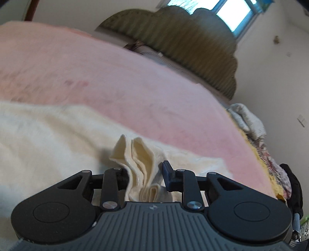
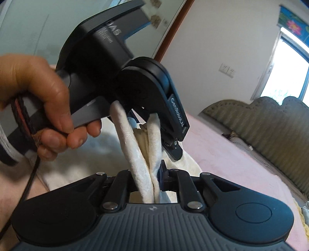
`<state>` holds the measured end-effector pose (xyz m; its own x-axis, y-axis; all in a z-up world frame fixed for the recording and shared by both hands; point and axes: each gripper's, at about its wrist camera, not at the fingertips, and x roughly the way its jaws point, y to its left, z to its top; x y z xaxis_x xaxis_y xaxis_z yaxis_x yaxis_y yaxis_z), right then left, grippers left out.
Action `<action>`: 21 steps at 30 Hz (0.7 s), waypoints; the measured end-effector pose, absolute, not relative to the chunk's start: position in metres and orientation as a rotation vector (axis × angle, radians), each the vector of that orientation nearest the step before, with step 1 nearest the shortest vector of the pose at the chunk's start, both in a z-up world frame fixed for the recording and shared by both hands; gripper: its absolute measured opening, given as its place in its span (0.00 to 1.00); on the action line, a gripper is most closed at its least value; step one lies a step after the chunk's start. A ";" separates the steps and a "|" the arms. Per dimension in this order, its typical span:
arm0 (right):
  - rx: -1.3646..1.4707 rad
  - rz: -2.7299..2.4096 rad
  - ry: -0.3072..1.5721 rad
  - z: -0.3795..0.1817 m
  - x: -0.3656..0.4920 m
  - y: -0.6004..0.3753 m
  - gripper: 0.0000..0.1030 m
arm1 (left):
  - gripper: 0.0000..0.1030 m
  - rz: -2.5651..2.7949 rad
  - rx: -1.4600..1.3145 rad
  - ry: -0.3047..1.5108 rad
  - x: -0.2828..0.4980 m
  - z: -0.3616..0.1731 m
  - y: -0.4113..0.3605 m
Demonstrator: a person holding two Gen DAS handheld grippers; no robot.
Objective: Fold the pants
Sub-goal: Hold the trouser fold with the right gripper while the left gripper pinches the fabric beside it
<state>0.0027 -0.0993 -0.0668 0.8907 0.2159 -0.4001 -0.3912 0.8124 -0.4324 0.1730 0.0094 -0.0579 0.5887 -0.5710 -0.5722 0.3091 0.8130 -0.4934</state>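
Cream-white pants (image 1: 58, 135) lie spread across a pink bedspread (image 1: 115, 77), with one bunched edge lifted off the bed. The left tongs (image 1: 145, 177) are closed on that gathered edge, several folds of fabric pinched between the pads. In the right wrist view, the right tongs (image 2: 154, 179) are nearly closed, clamping a strip of the same pants (image 2: 139, 154) that rises straight up to the left tongs (image 2: 154, 133) just above them. The person's left hand (image 2: 44, 104) grips the grey handle of the upper tool, a dark cable trailing below. Beyond the bed stands an olive ribbed headboard (image 1: 183, 38) under a bright window (image 1: 235, 15). A white wall (image 2: 222, 38) carries a switch plate (image 2: 227, 70).
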 end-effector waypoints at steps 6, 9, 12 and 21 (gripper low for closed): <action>-0.630 0.365 0.410 -0.078 -0.001 -0.089 0.12 | 0.45 -0.490 -0.290 0.751 0.159 -0.057 0.008; -0.633 0.455 0.437 -0.067 -0.019 -0.098 0.13 | 0.59 -0.423 -0.242 0.693 0.152 -0.049 0.018; -0.513 0.550 0.463 -0.048 -0.032 -0.124 0.14 | 0.66 -0.329 -0.216 0.615 0.143 -0.037 0.033; -0.287 0.465 0.441 -0.046 -0.019 -0.157 0.14 | 0.69 -0.352 -0.235 0.606 0.135 -0.027 0.031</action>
